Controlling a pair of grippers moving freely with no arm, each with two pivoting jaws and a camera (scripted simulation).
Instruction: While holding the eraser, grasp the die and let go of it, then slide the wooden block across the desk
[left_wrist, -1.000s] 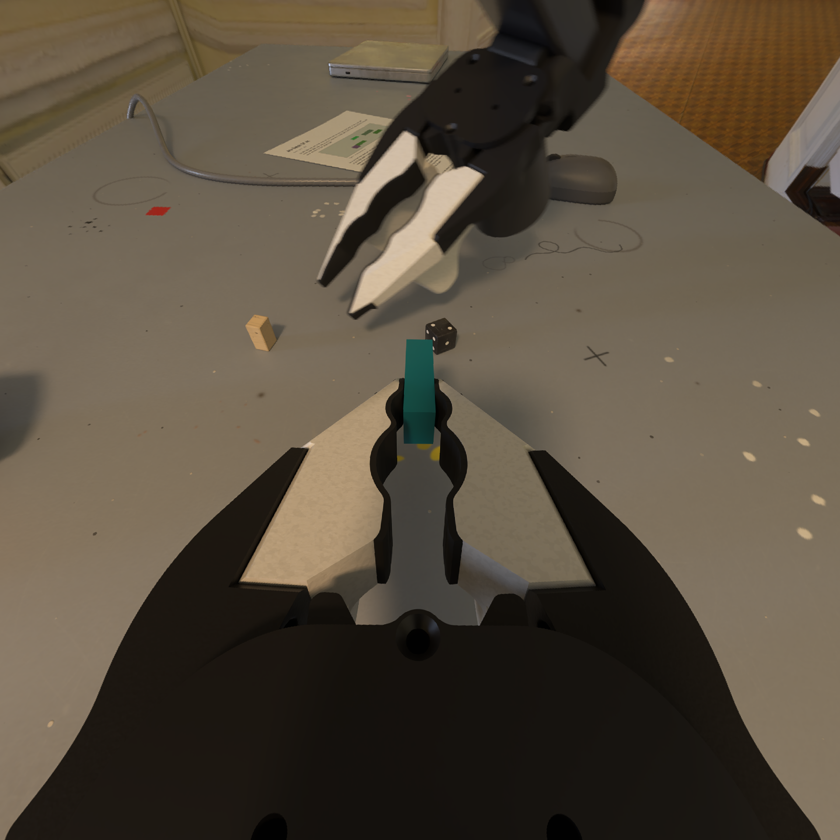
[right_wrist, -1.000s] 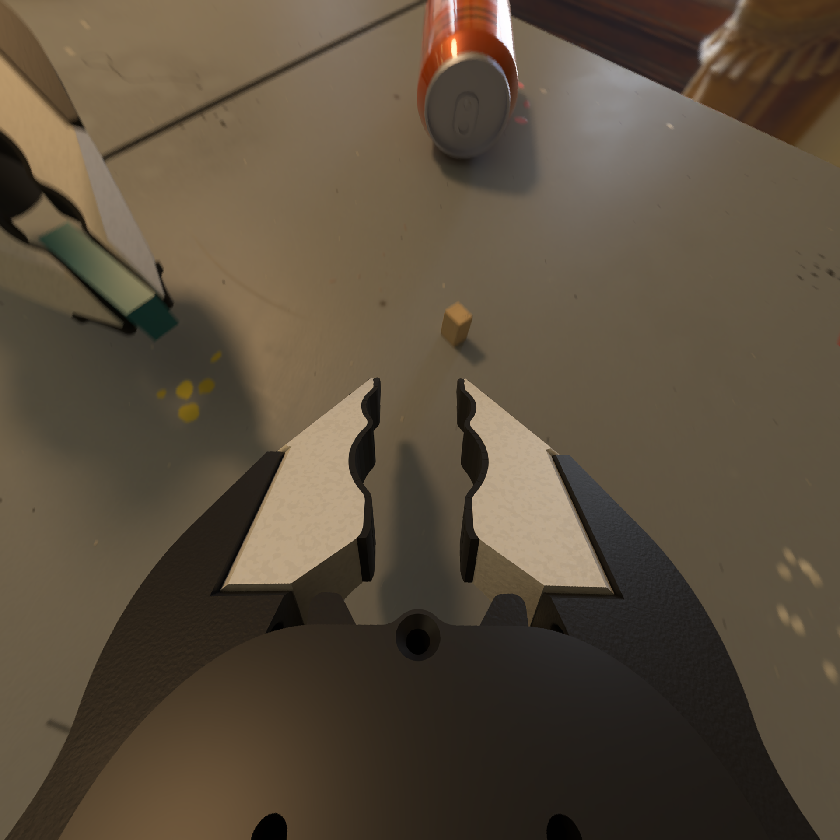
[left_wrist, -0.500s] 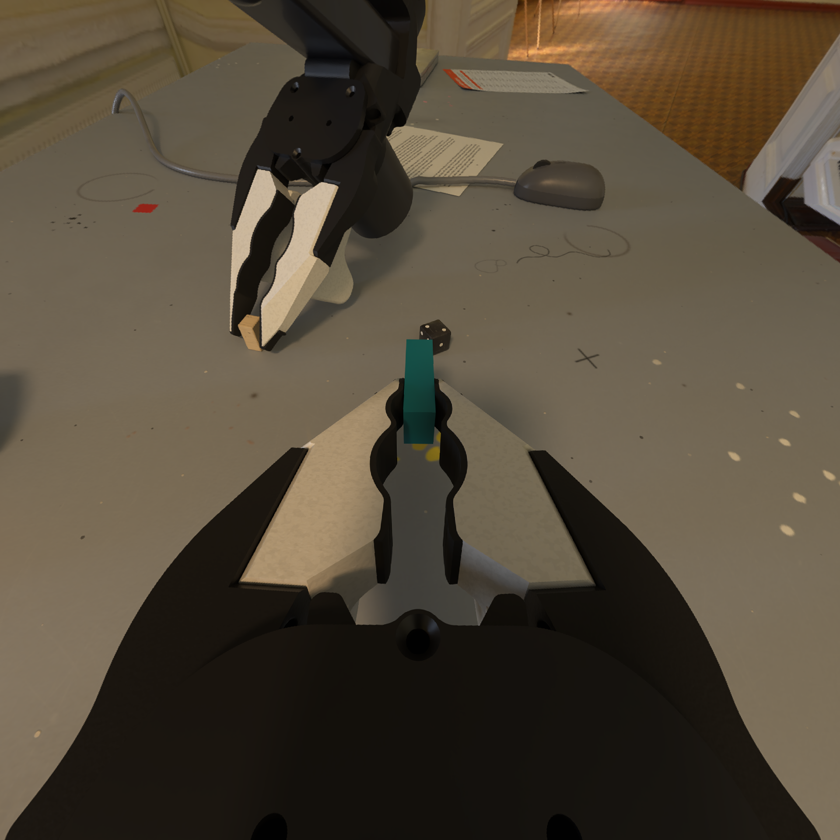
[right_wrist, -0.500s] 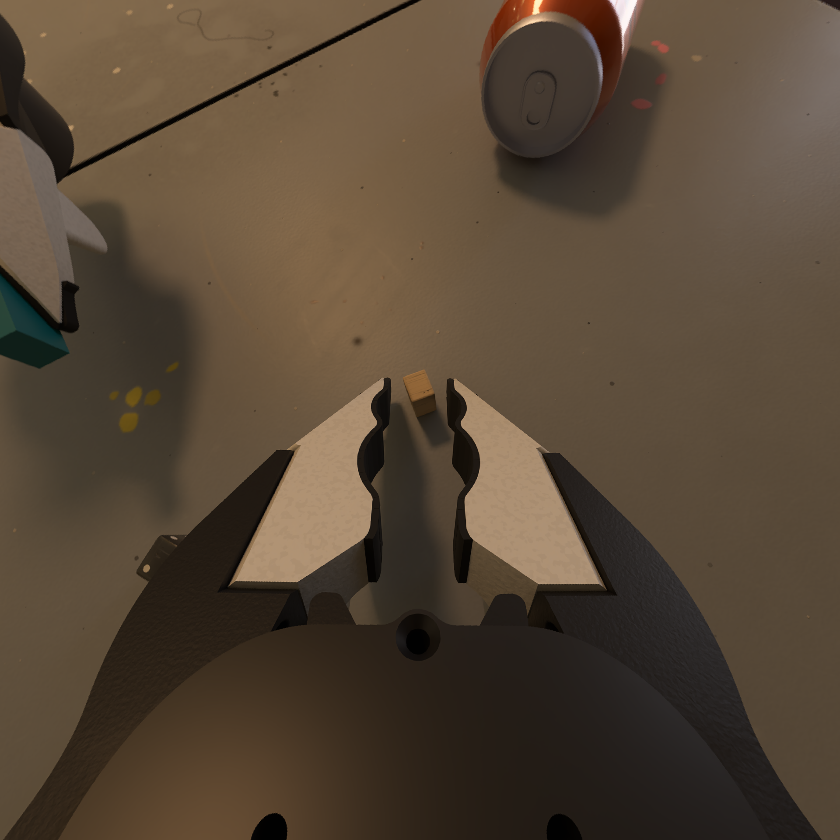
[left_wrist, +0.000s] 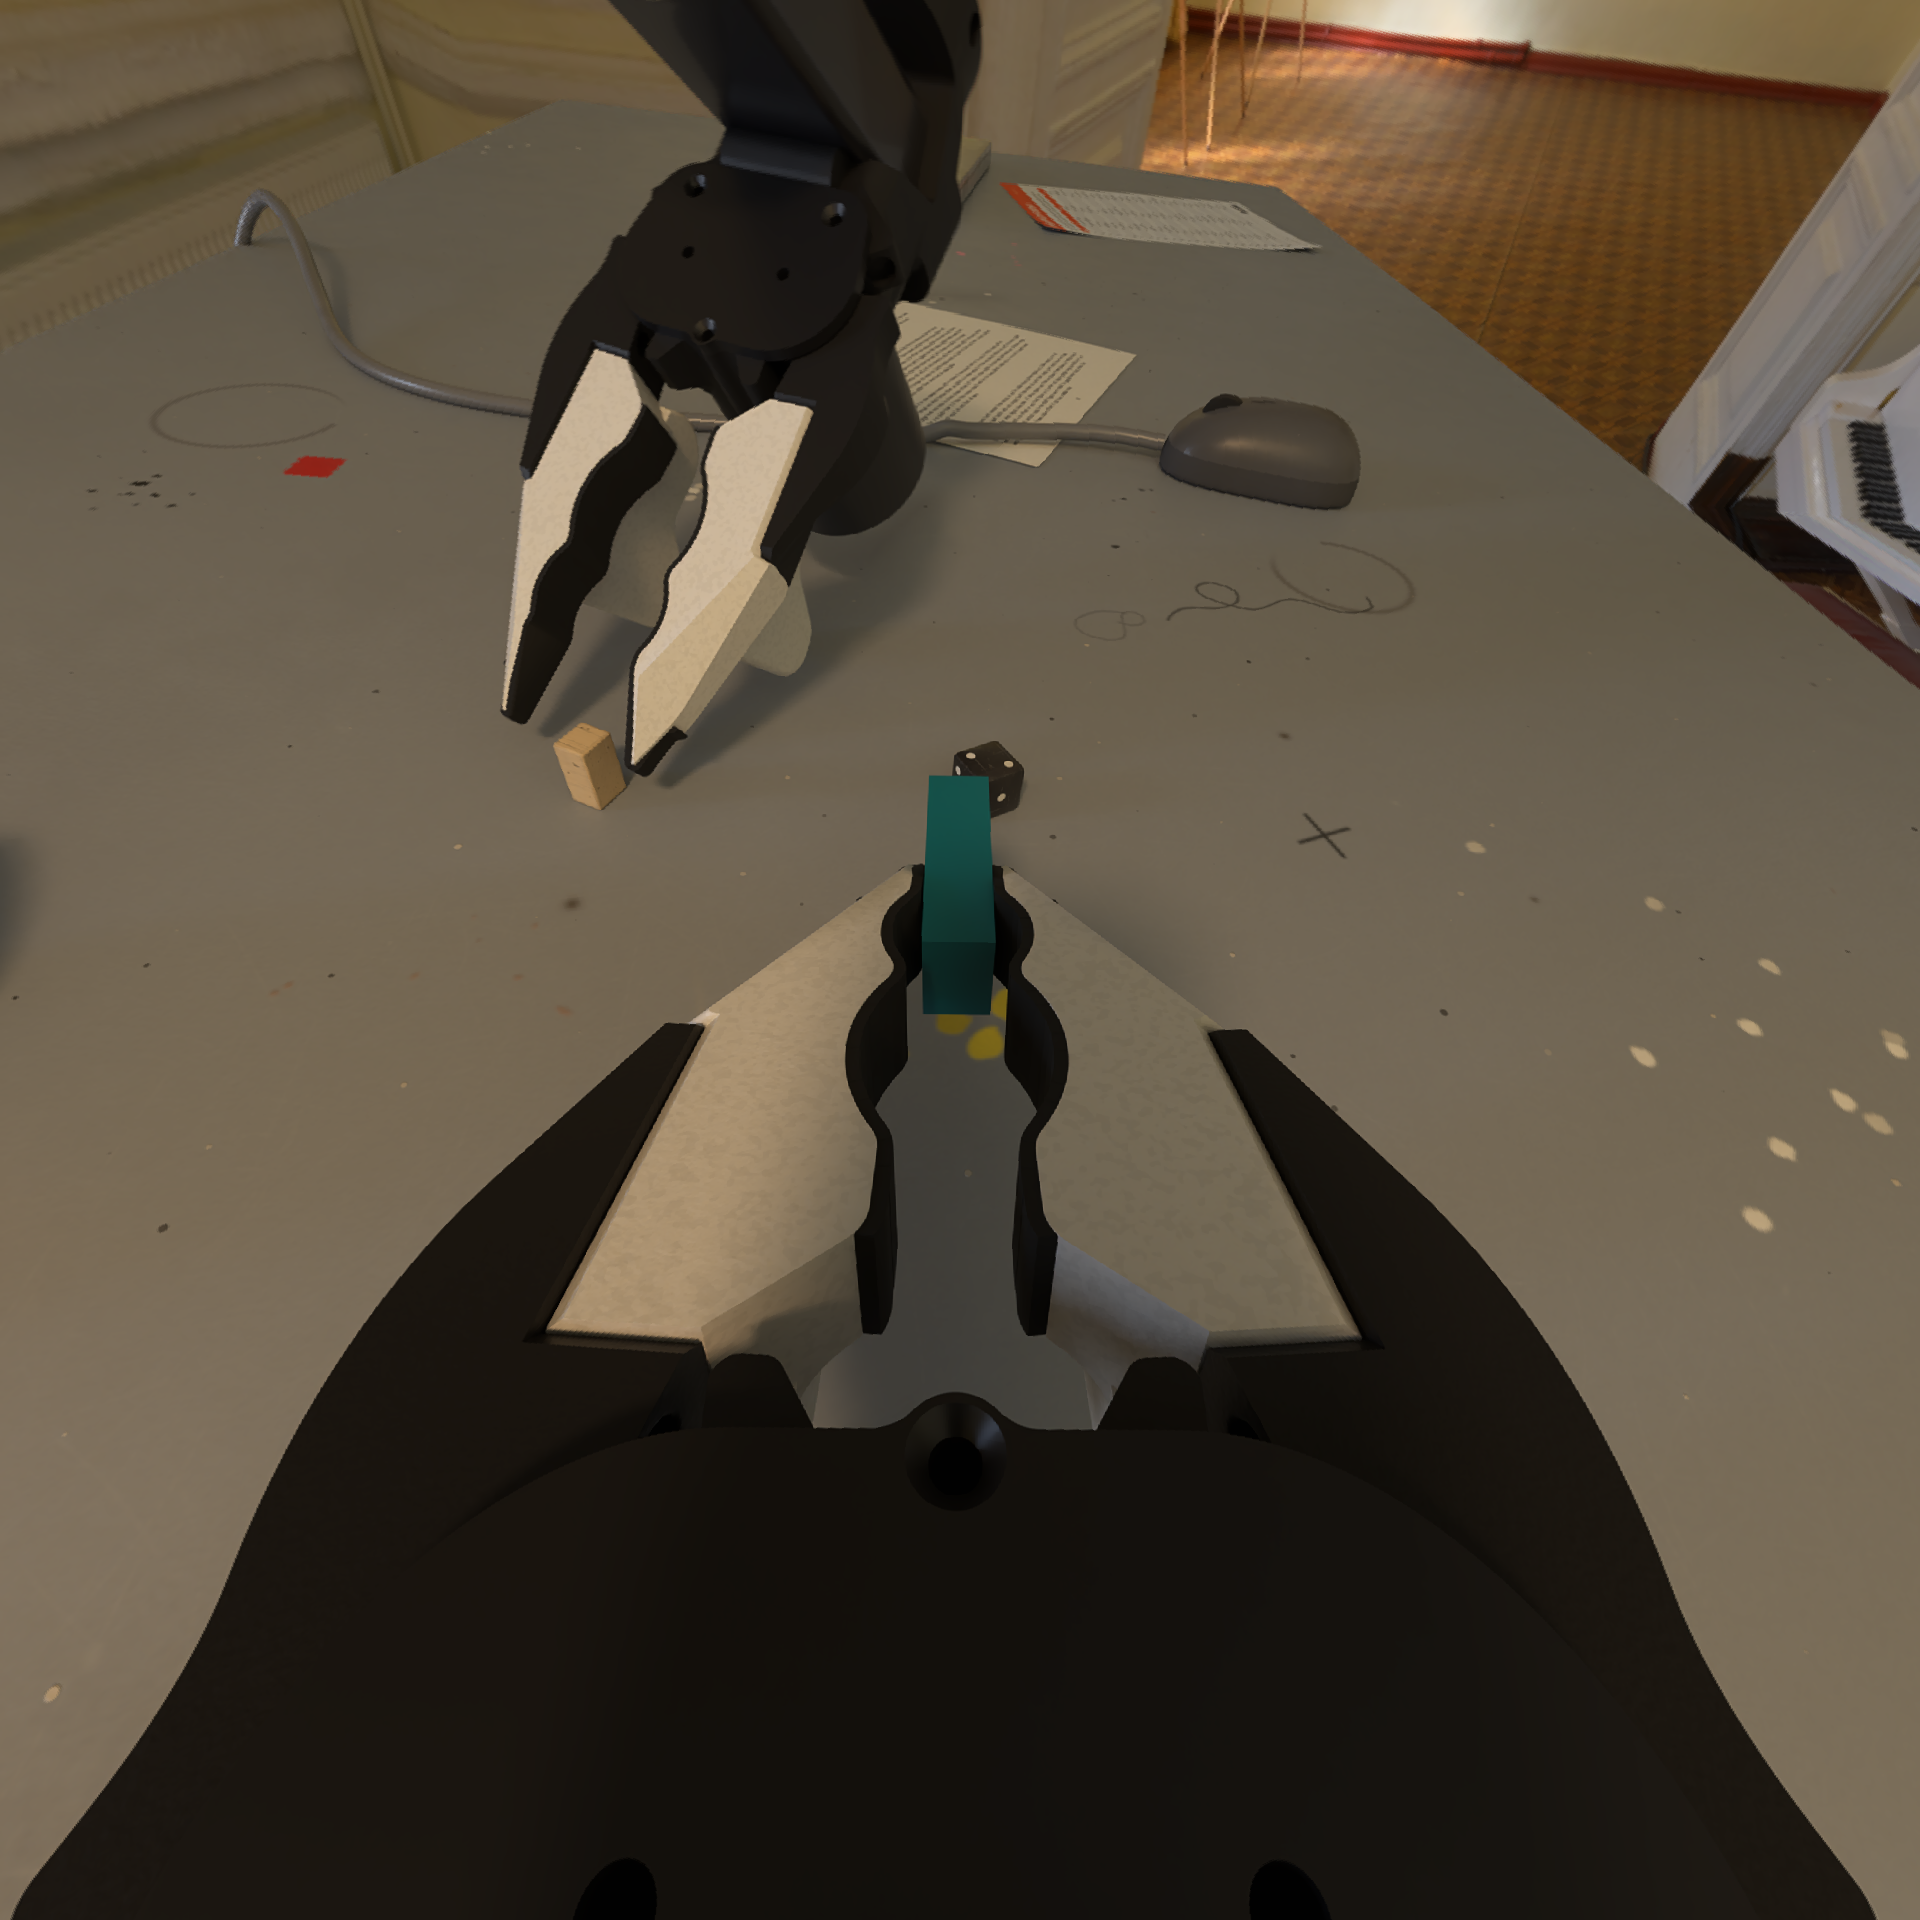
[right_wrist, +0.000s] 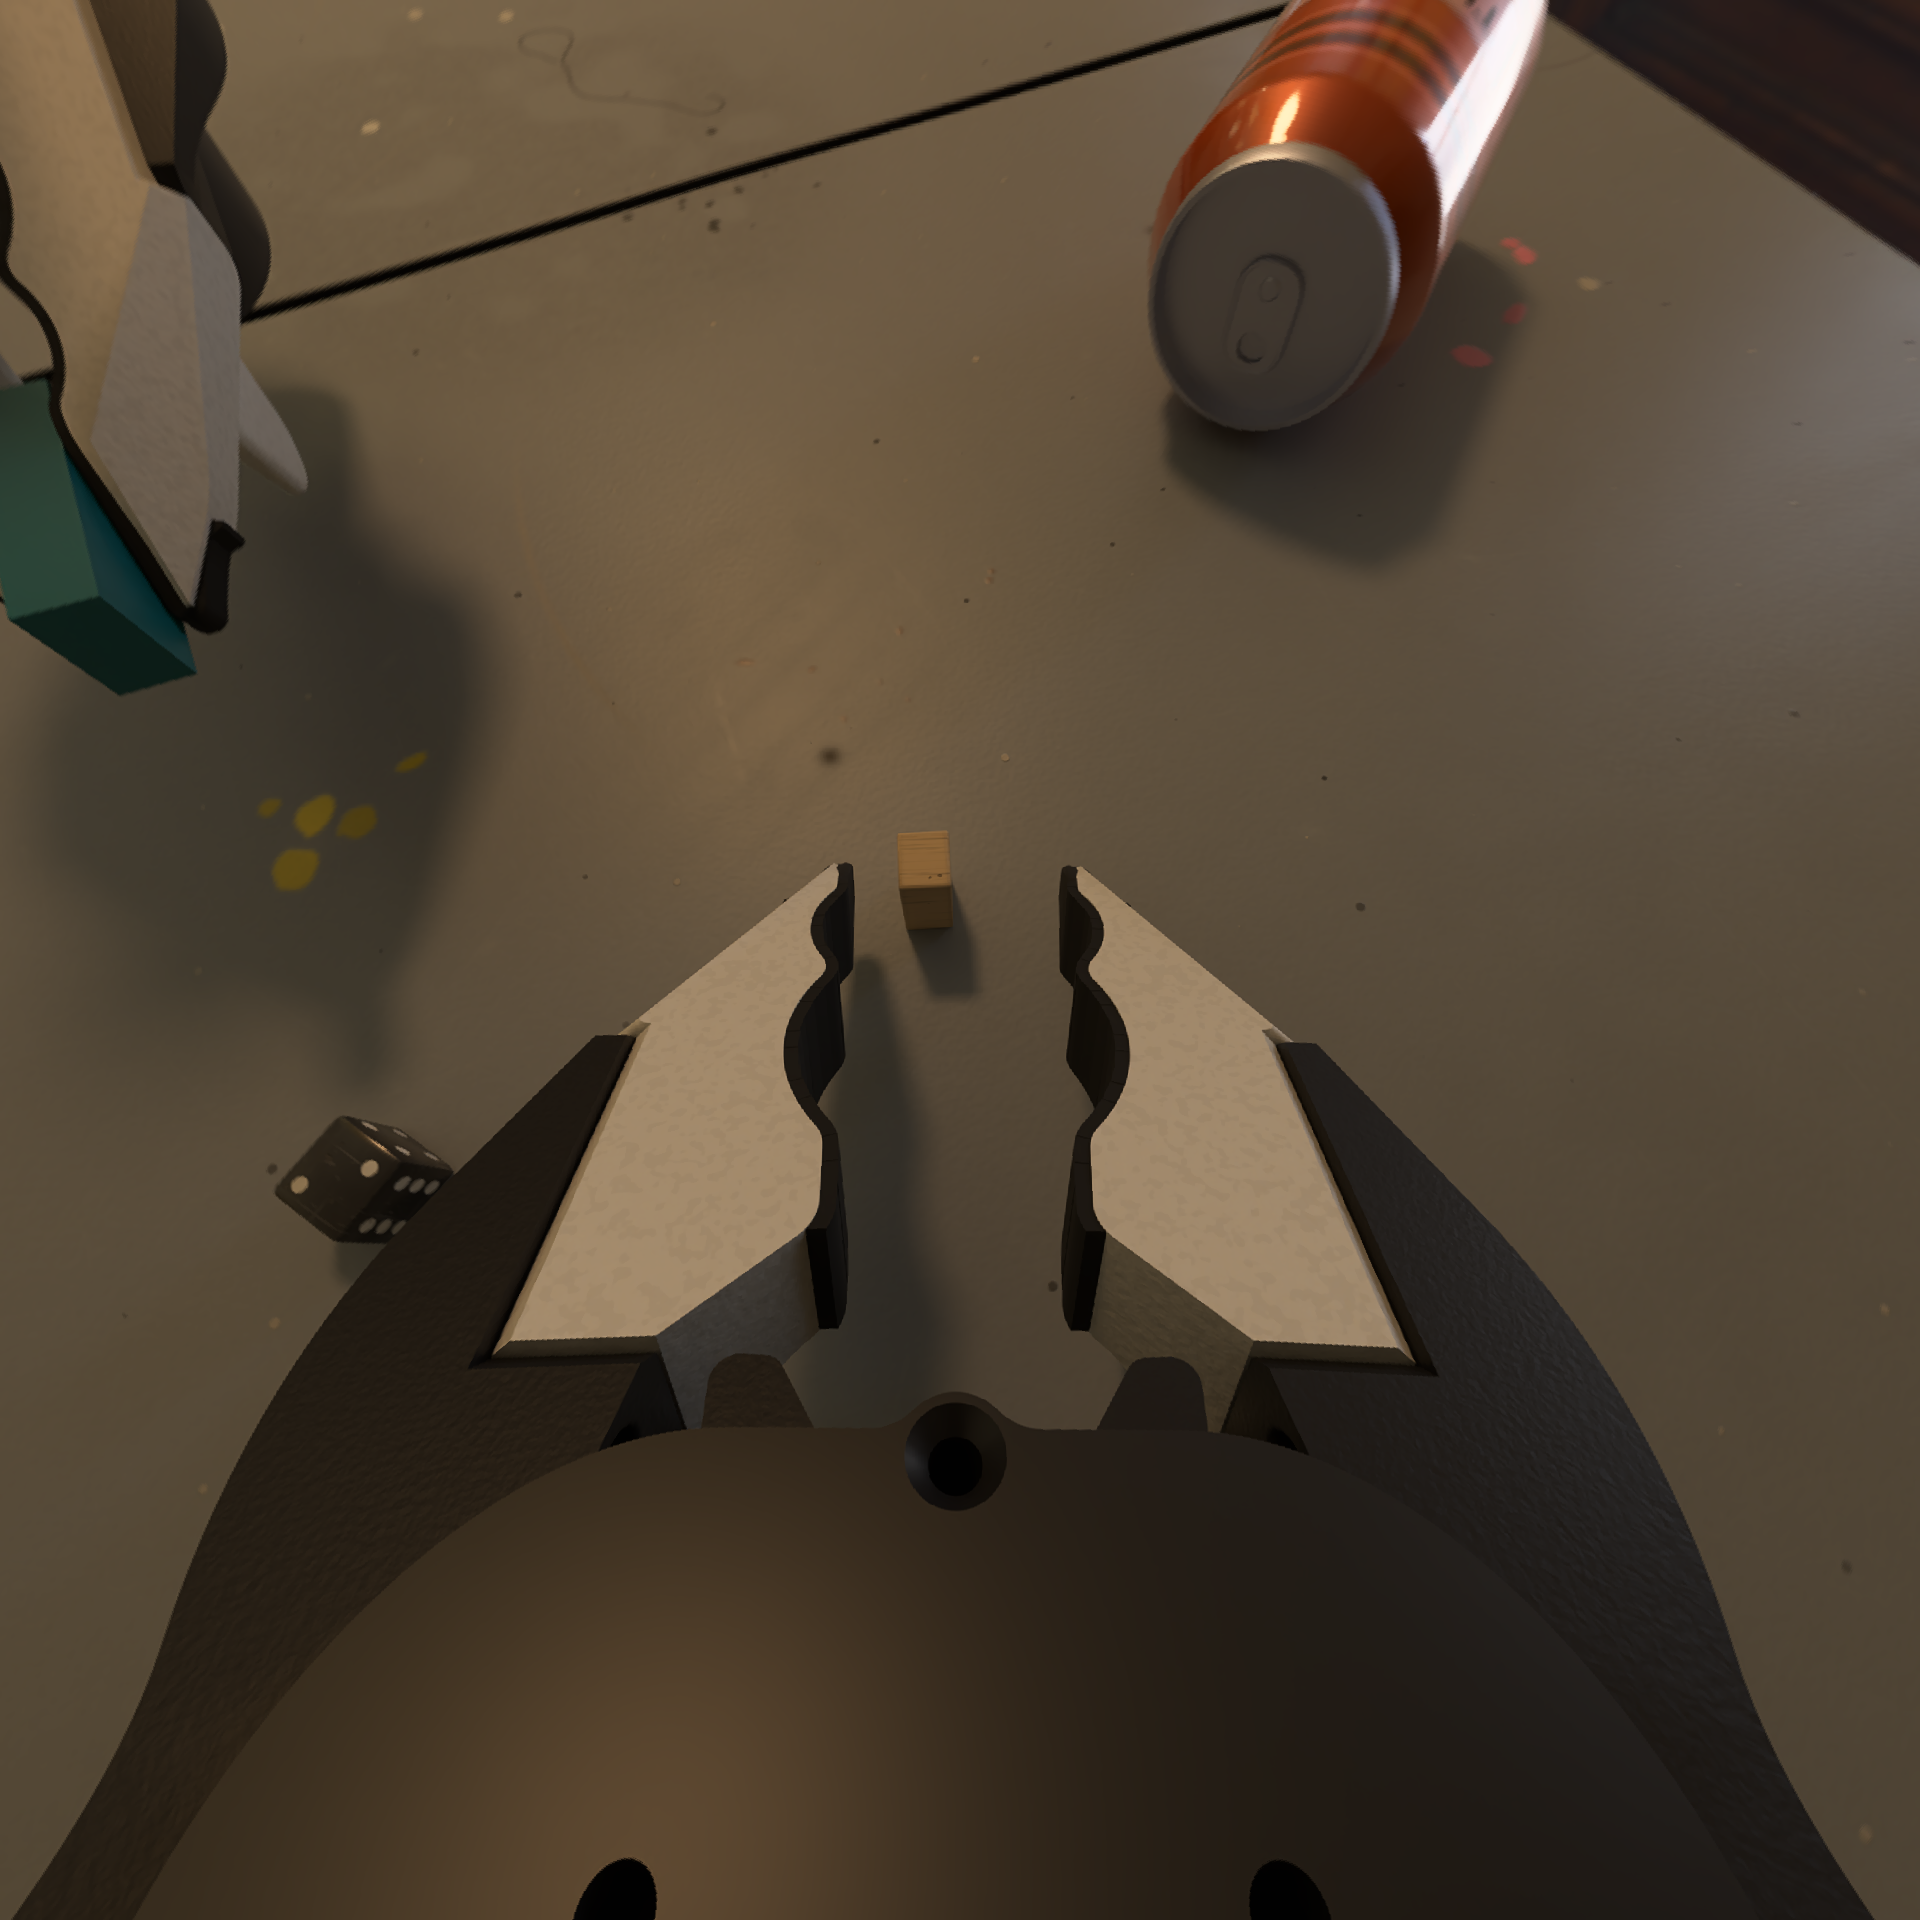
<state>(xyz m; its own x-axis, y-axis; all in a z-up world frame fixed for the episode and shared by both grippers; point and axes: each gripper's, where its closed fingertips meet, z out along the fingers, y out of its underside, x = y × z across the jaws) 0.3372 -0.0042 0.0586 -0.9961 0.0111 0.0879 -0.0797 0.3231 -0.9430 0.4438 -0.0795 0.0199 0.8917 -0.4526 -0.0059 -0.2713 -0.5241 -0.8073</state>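
Observation:
My left gripper (left_wrist: 958, 883) is shut on a teal eraser (left_wrist: 957, 894) and holds it above the grey desk (left_wrist: 312, 987). It also shows in the right wrist view (right_wrist: 156, 540) at the far left, with the eraser (right_wrist: 73, 582). My right gripper (right_wrist: 956, 873) is open, and a small wooden block (right_wrist: 925, 878) stands on the desk just past its fingertips, nearer the left one. In the left wrist view the right gripper (left_wrist: 582, 732) hangs just above the block (left_wrist: 590, 767). A black die (left_wrist: 992, 774) lies on the desk just beyond the eraser; it also shows in the right wrist view (right_wrist: 364, 1179).
An orange drink can (right_wrist: 1320, 208) lies on its side at the far right of the right wrist view. A grey mouse (left_wrist: 1262, 452) with its cable (left_wrist: 343, 332), and paper sheets (left_wrist: 997, 374), lie at the back. The desk's right edge (left_wrist: 1766, 561) drops to a patterned floor.
My right gripper has widened its jaws and pulled back a little from the wooden block, which has turned slightly. The die has come into the right wrist view. My left gripper still holds the eraser.

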